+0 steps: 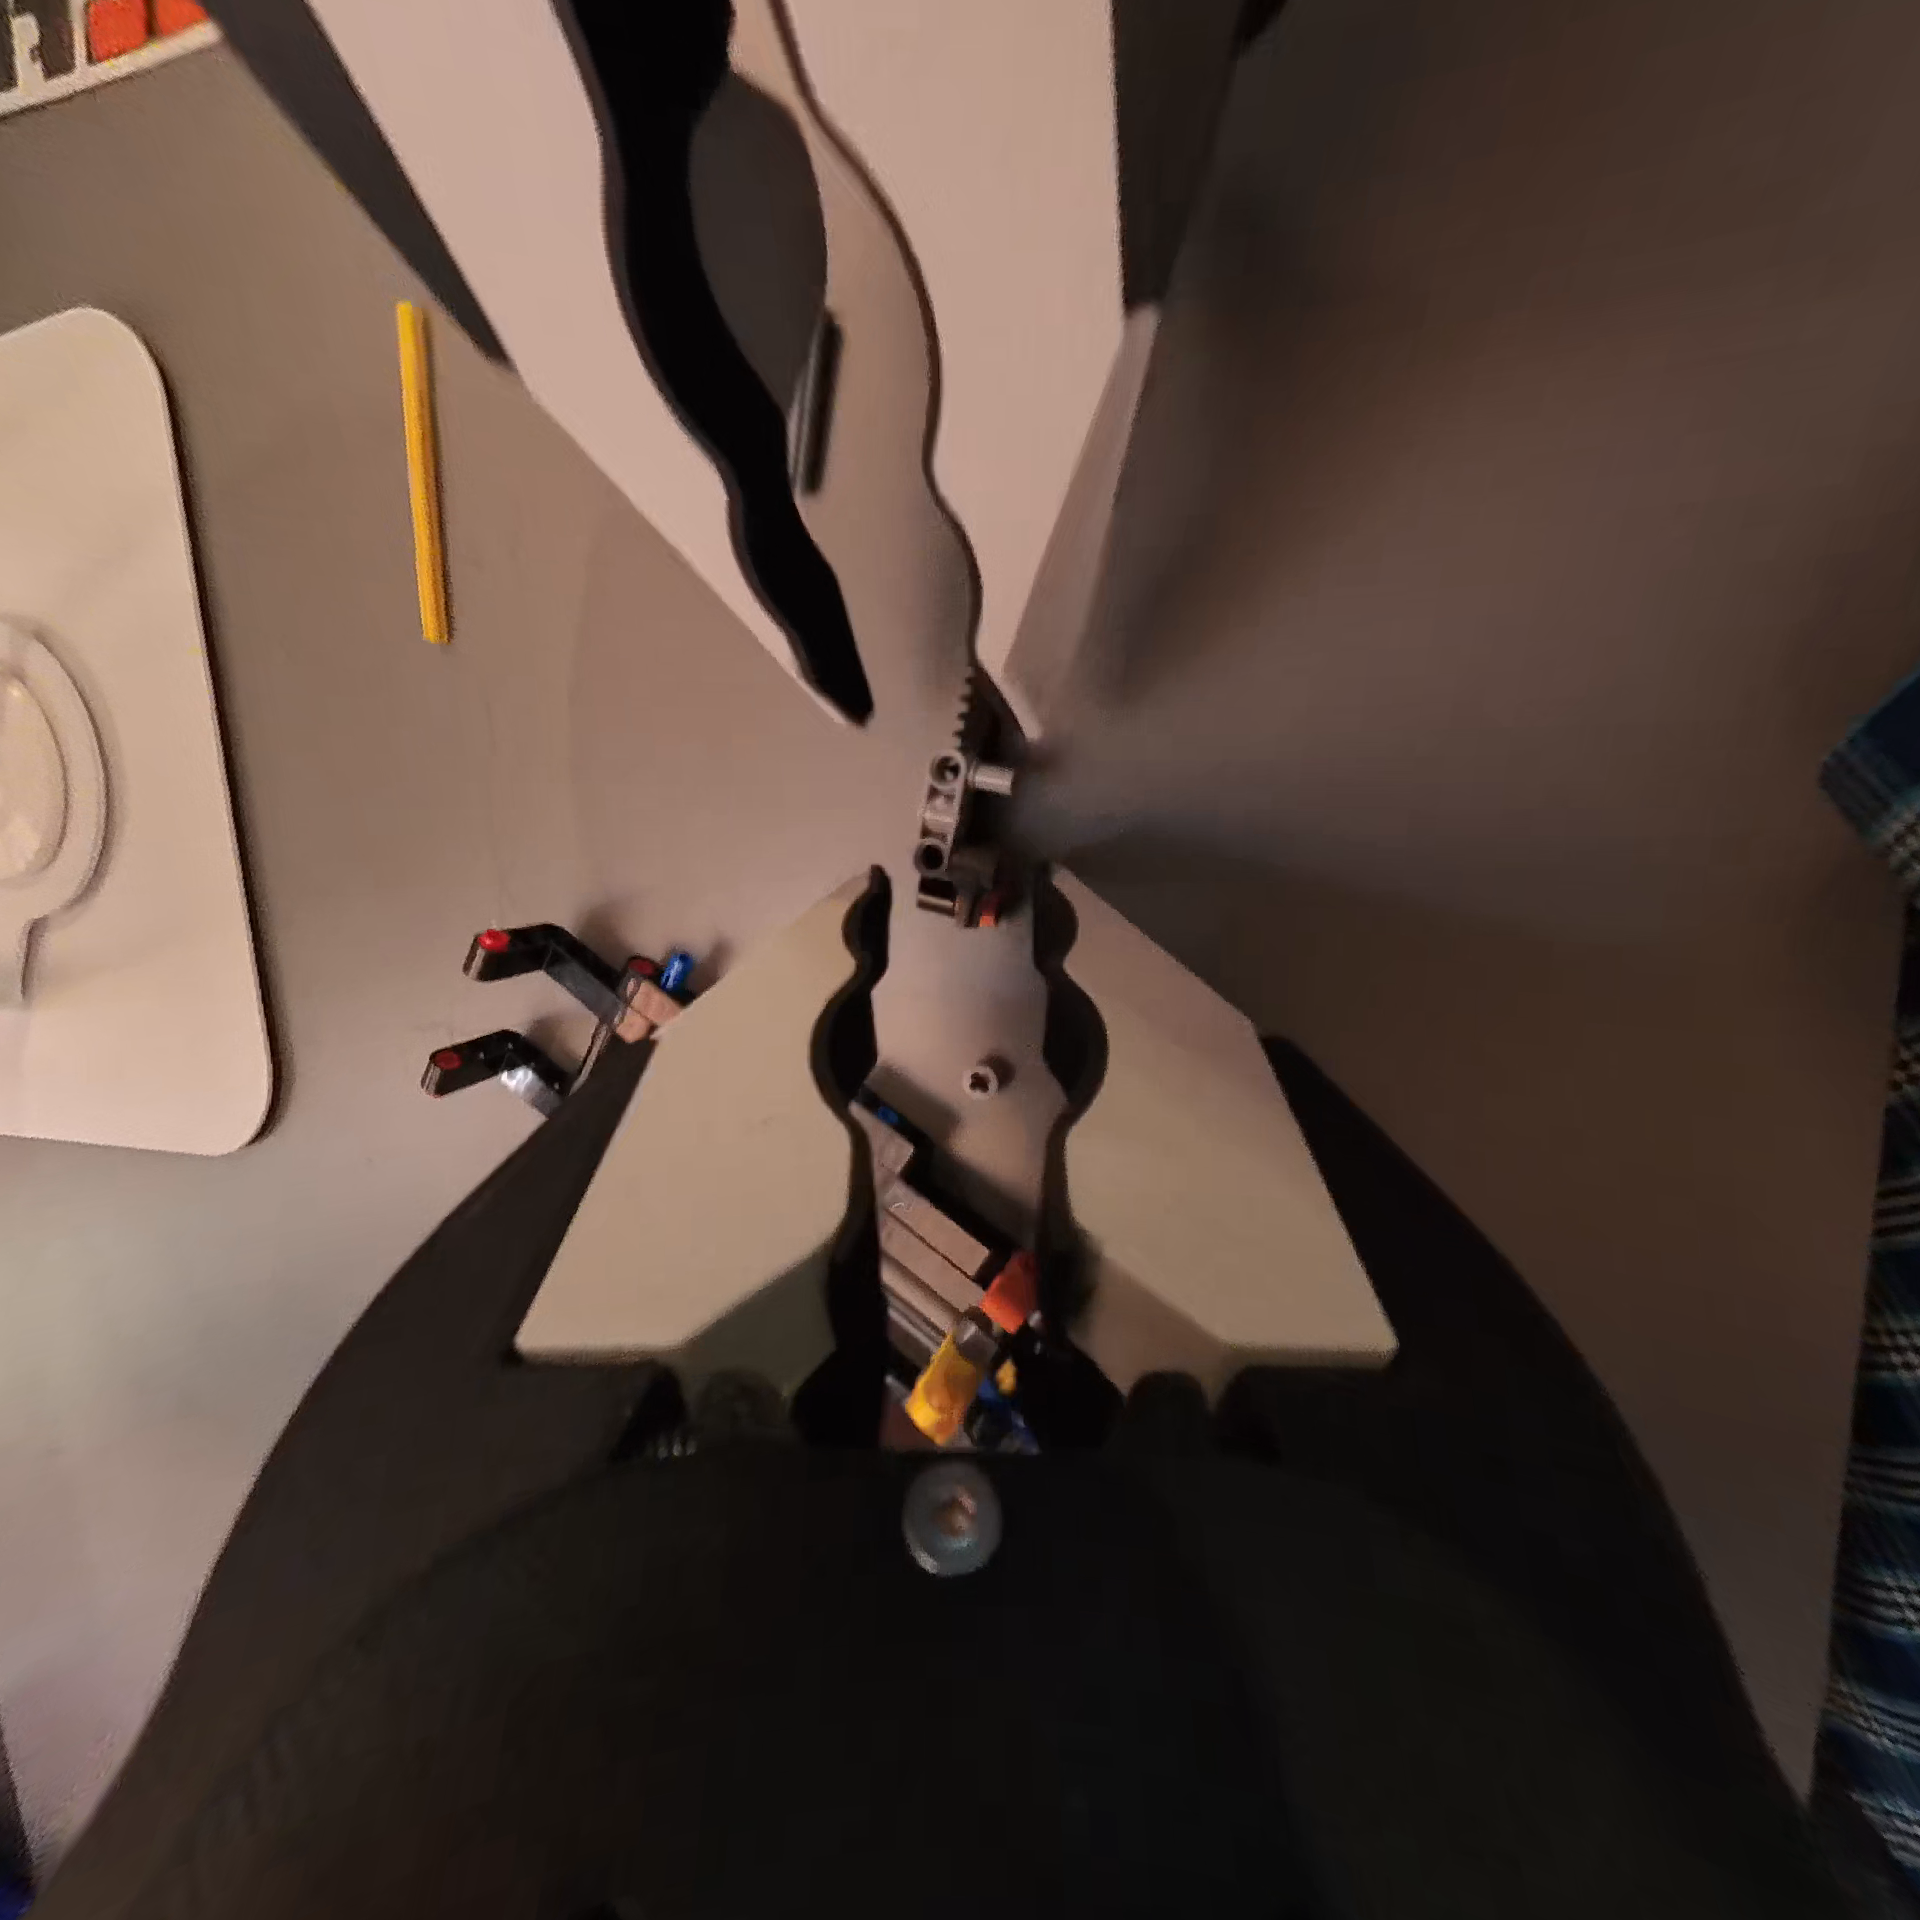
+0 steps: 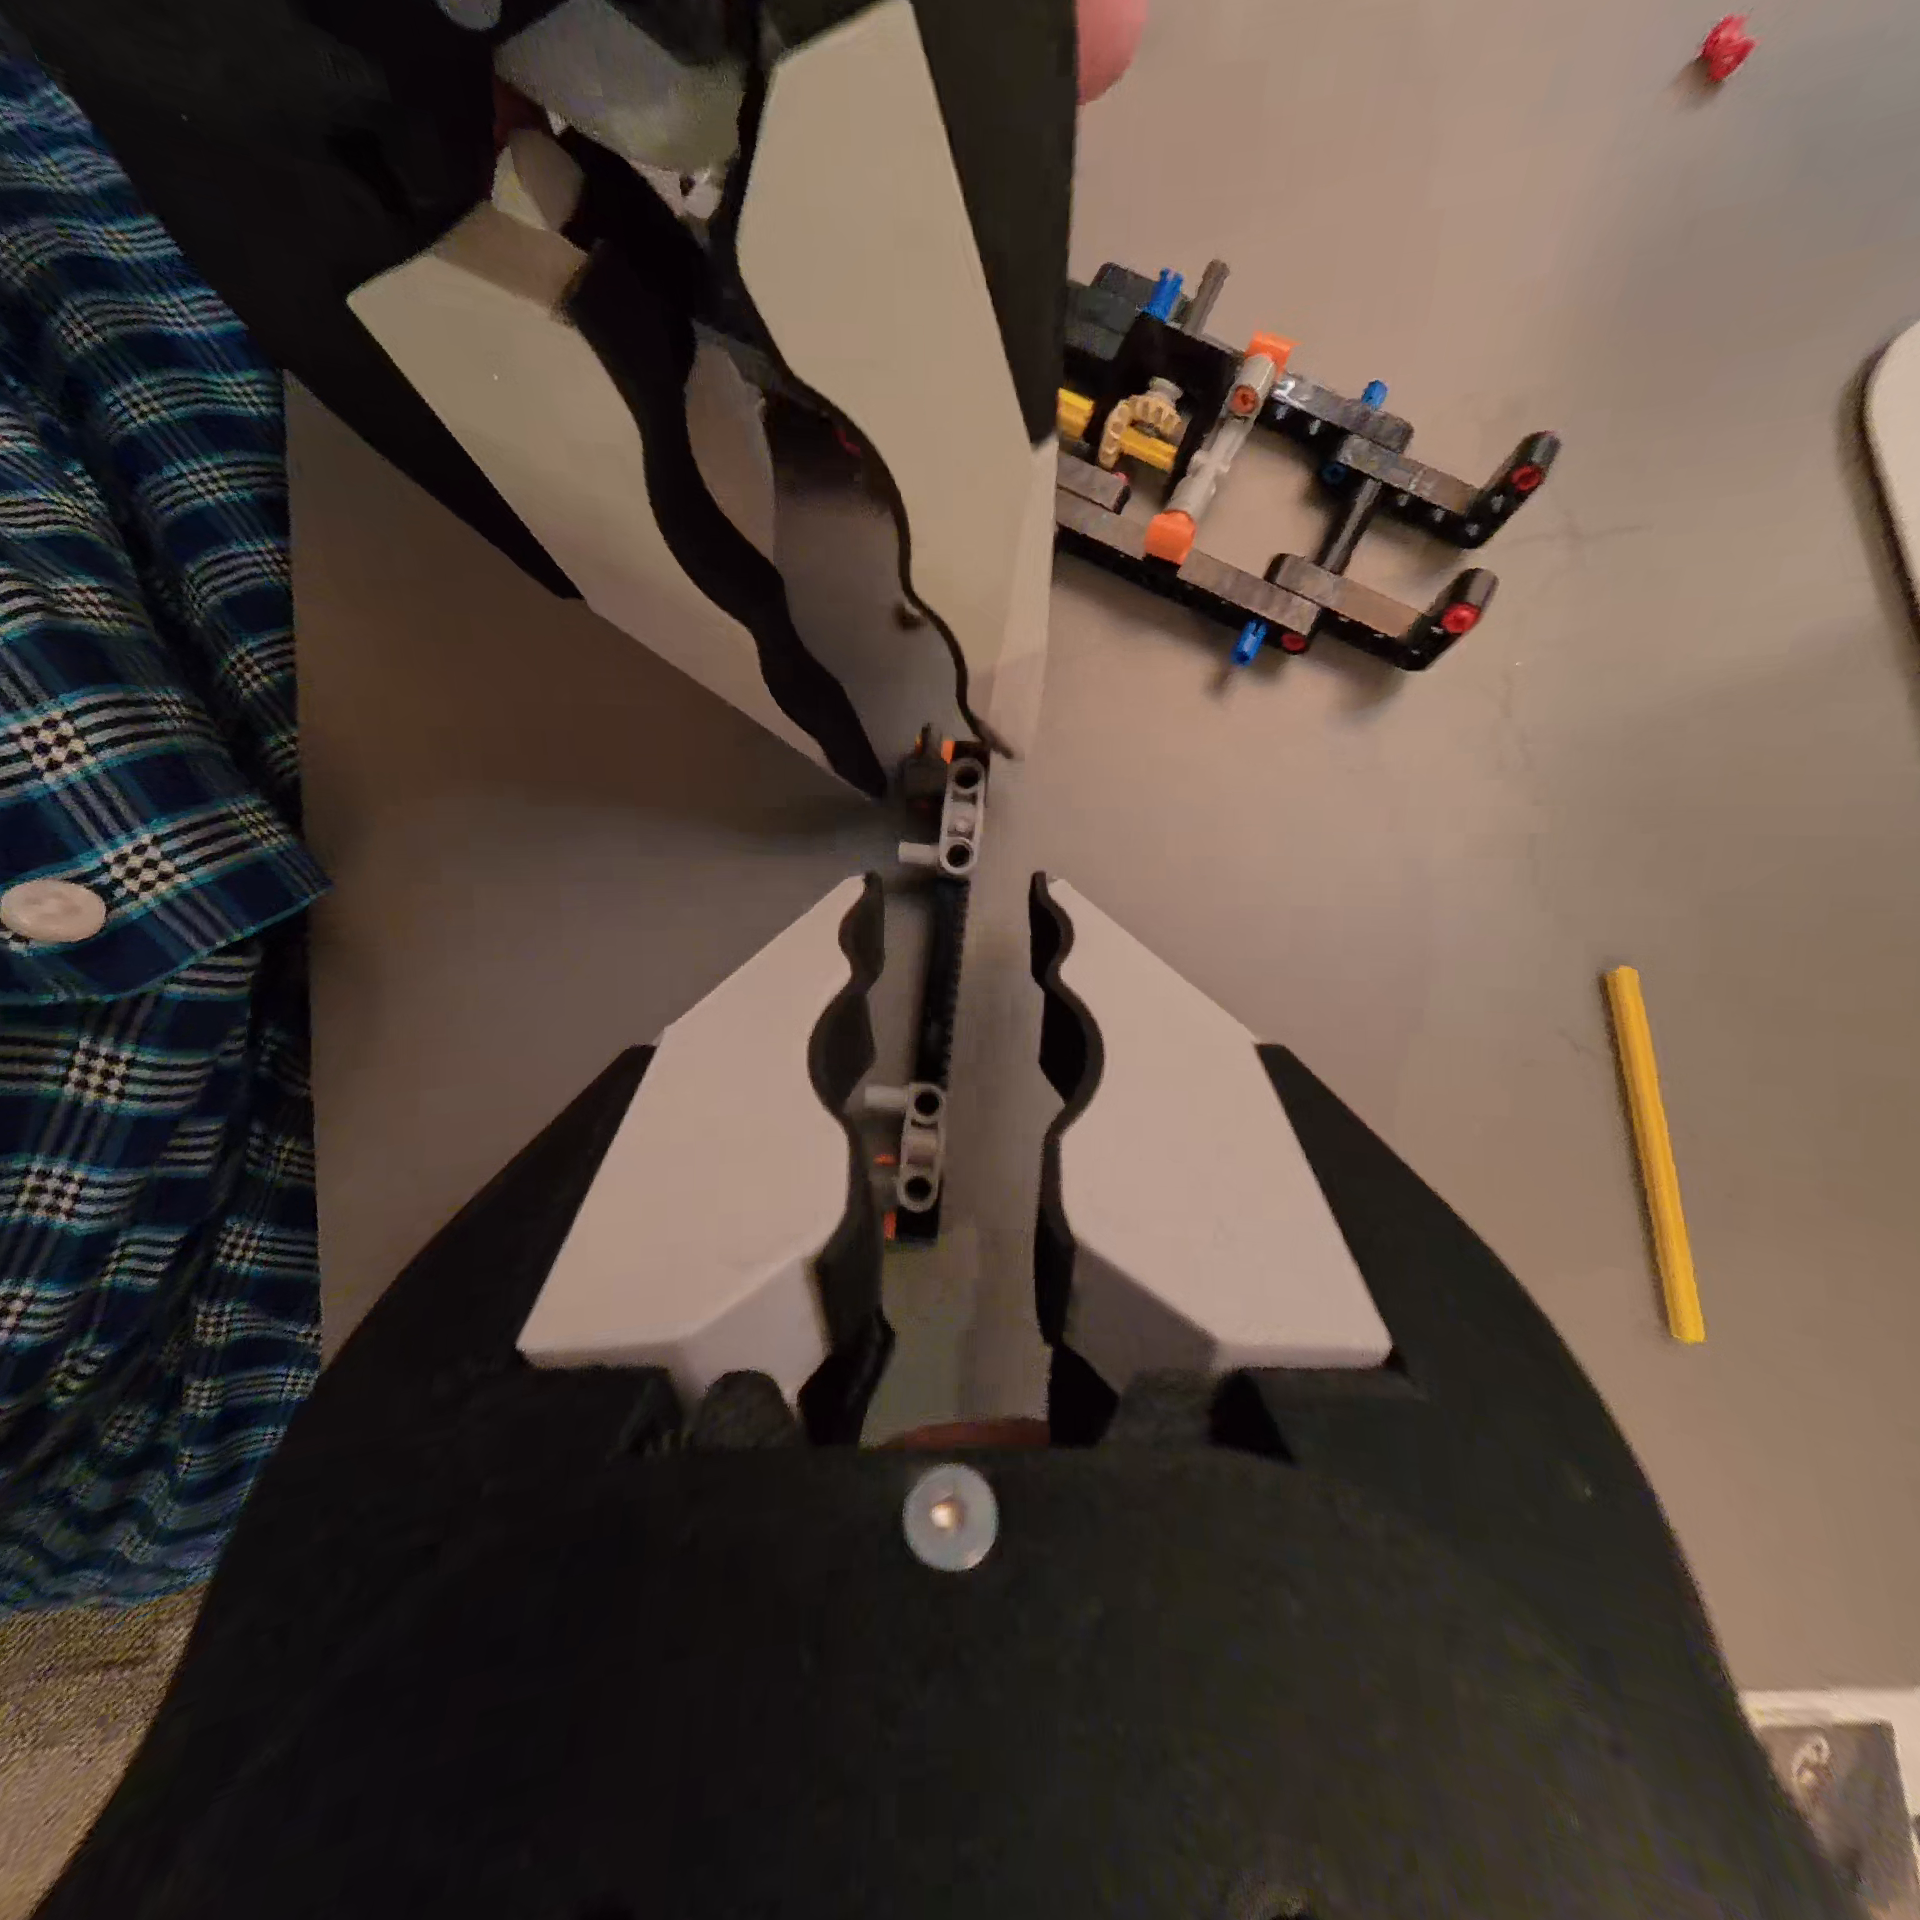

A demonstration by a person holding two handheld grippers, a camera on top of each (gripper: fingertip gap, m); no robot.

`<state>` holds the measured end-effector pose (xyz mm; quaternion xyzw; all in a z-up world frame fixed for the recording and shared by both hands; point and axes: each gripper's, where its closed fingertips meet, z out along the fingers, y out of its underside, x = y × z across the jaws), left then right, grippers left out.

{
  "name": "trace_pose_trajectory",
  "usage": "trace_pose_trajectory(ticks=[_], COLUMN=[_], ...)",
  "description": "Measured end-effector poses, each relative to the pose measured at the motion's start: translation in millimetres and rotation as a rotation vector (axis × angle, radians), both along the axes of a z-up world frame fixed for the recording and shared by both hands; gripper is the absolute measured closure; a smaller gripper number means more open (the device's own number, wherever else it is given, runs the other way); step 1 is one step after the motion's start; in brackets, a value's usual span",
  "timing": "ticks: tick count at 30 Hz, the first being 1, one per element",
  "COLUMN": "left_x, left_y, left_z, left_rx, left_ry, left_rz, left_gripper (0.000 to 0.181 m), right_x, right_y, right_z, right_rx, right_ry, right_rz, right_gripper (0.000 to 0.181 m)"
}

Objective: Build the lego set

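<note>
— Grey tabletop (image 2: 1351, 935) under you. Where's the rack?
— The black gear rack (image 2: 940, 997) runs lengthwise between your right gripper's (image 2: 951, 883) spread fingers, close by one and clear of the other. Its far end sits at your left gripper's (image 1: 961, 883) tips. I cannot tell whether they pinch it.
— And the tray?
— The white tray (image 1: 156, 935) lies well apart, contents unclear.

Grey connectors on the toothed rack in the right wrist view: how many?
2. One grey connector sits at the far end of the rack, by the left gripper; the other connector sits at the near end, between the right gripper's fingers. More may be hidden.
</note>
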<state>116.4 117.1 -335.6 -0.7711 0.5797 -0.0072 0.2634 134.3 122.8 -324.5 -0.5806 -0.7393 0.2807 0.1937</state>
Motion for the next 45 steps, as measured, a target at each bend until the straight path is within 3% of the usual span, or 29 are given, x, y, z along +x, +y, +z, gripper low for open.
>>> trace_pose_trajectory(ticks=[9,14,21,25,45], left_x=[4.7,12.7,14.0,13.1,15.8], left_y=[3.5,6.4,1.6,-0.6,-10.1], left_z=[3.2,-2.3,-5.1,-5.3,-4.9], left_rx=[0.029,0.008,-0.017,-0.02,-0.004], left_ry=[-0.001,0.008,0.017,0.007,-0.014], left_rz=[-0.02,-0.049,-0.051,-0.051,-0.093], left_gripper=[0.143,0.149,0.165,0.166,0.168], right_x=[46.9,75.0,53.3,46.5,45.7], right_y=[39.2,35.1,-3.9,-1.5,0.8], right_z=[23.1,21.7,-7.9,-15.1,-15.2], right_rx=[0.007,-0.004,0.076,0.106,0.07], right_ry=[0.054,0.071,0.069,0.089,0.111], right_rz=[-0.141,-0.143,-0.042,-0.071,-0.045], right_gripper=[0.155,0.153,0.152,0.167,0.167])
